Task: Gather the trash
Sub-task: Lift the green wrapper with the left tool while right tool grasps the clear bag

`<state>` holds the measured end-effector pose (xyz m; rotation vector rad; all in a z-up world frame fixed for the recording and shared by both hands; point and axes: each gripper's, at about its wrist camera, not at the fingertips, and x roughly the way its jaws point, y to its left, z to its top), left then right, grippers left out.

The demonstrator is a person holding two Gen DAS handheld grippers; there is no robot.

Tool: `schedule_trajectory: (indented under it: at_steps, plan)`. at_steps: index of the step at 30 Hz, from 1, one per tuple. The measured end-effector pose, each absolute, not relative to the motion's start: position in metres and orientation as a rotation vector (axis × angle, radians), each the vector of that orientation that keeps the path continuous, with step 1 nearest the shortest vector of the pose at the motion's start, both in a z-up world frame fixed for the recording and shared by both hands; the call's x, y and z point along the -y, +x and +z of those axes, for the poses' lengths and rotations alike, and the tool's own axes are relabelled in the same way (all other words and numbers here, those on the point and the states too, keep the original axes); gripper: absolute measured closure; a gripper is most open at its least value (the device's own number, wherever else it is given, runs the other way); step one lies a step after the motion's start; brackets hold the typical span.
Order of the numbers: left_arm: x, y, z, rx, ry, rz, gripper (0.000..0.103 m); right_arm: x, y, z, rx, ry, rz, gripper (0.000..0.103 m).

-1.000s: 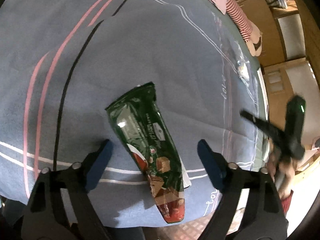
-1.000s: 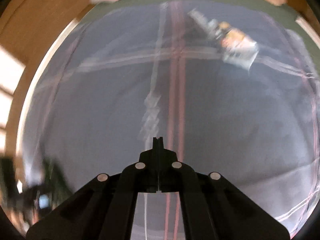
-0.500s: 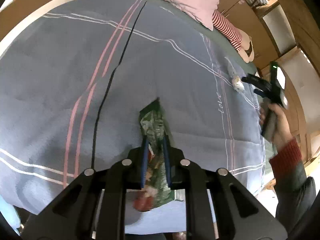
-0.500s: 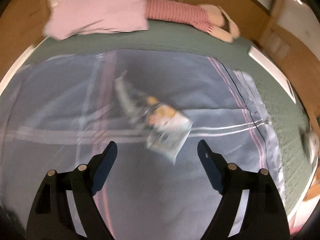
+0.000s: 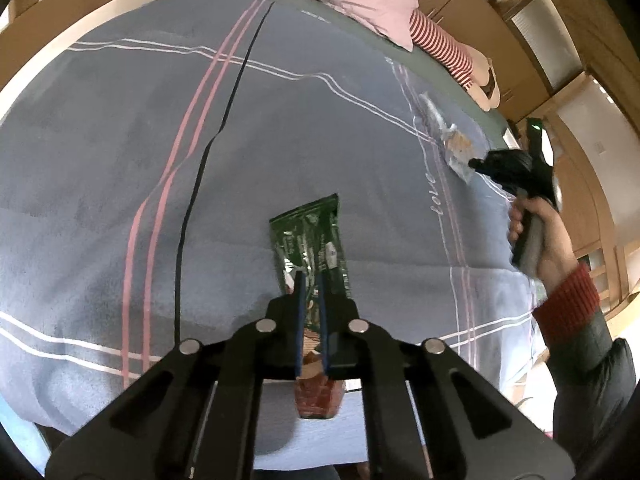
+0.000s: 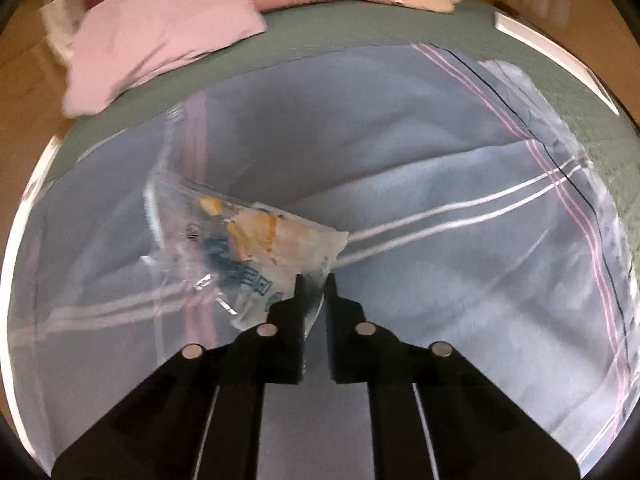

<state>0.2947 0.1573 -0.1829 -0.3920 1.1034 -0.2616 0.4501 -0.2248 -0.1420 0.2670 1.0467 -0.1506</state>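
Tilted steeply down over the blue blanket (image 5: pixel 120 160), my left gripper (image 5: pixel 311 280) clenches the green wrapper (image 5: pixel 310 236) at the near edge; my right gripper (image 6: pixel 313 282), also angled down, pinches the clear wrapper (image 6: pixel 240 248).

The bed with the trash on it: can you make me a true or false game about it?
1. The left gripper is pinching a green wrapper. True.
2. The pillow is blue. False: it is pink.
3. The right gripper is closed on a clear plastic wrapper. True.
4. The blanket is plain, with no stripes. False: pink, white and black stripes cross it.
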Motion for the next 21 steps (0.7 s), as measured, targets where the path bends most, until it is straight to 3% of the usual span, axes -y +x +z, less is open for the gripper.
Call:
schedule_trajectory:
  at_steps: [5, 6, 7, 8, 10, 14, 15, 16, 19, 21]
  plan:
    - [-0.165, 0.293, -0.184, -1.085, -0.451, -0.244, 0.093, 0.214, 0.385, -0.117, -1.046, 0.252, -0.03, 0.097]
    - [-0.168, 0.293, -0.186, -1.089, -0.478, -0.247, 0.072, 0.212, 0.377, -0.116, -1.051, 0.258, -0.019, 0.097]
    - [-0.168, 0.295, -0.189, -1.101, -0.502, -0.256, 0.039, 0.209, 0.37, -0.116, -1.066, 0.269, 0.004, 0.097]
    - [-0.167, 0.296, -0.192, -1.118, -0.516, -0.265, 0.028, 0.206, 0.36, -0.117, -1.081, 0.276, 0.02, 0.097]
    - [-0.156, 0.301, -0.197, -1.159, -0.493, -0.308, 0.023, 0.192, 0.337, -0.122, -1.147, 0.254, 0.052, 0.097]
    - [-0.135, 0.312, -0.211, -1.27, -0.414, -0.333, 0.022, 0.17, 0.311, -0.138, -1.248, 0.241, 0.109, 0.098]
    - [-0.134, 0.314, -0.216, -1.296, -0.407, -0.324, 0.032, 0.164, 0.305, -0.139, -1.259, 0.229, 0.123, 0.097]
    - [-0.133, 0.316, -0.221, -1.326, -0.404, -0.32, 0.056, 0.157, 0.299, -0.139, -1.259, 0.212, 0.135, 0.098]
    - [-0.125, 0.319, -0.226, -1.36, -0.35, -0.331, 0.075, 0.142, 0.286, -0.134, -1.239, 0.179, 0.153, 0.098]
    - [-0.12, 0.321, -0.221, -1.345, -0.318, -0.348, 0.08, 0.134, 0.28, -0.127, -1.21, 0.165, 0.158, 0.098]
